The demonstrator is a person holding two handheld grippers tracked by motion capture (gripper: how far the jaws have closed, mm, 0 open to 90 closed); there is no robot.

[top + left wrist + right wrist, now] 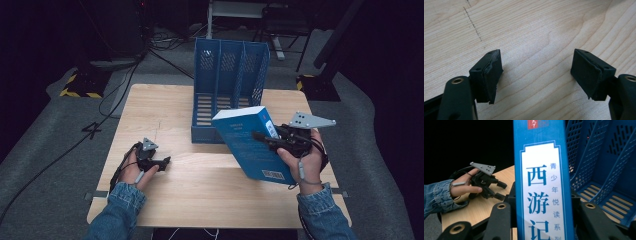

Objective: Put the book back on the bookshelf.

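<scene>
A thick blue book (250, 145) with white Chinese lettering on its spine (541, 182) hangs tilted above the table's right half, in front of the blue file rack. My right gripper (261, 137) is shut on it, one jaw on each cover, spine facing the right gripper view. My left gripper (162, 162) rests low over the wooden table (200, 195) at the left. Its jaws stand wide open (536, 67) with only bare wood between the pads. From the right gripper view, the left gripper (499, 188) sits at the table's far edge.
A blue three-slot file rack (230, 85) stands at the table's back centre, its slots open toward me and showing slatted floors (614, 202). Cables and stand bases lie on the dark floor behind the table. A pencil line (472, 23) marks the wood.
</scene>
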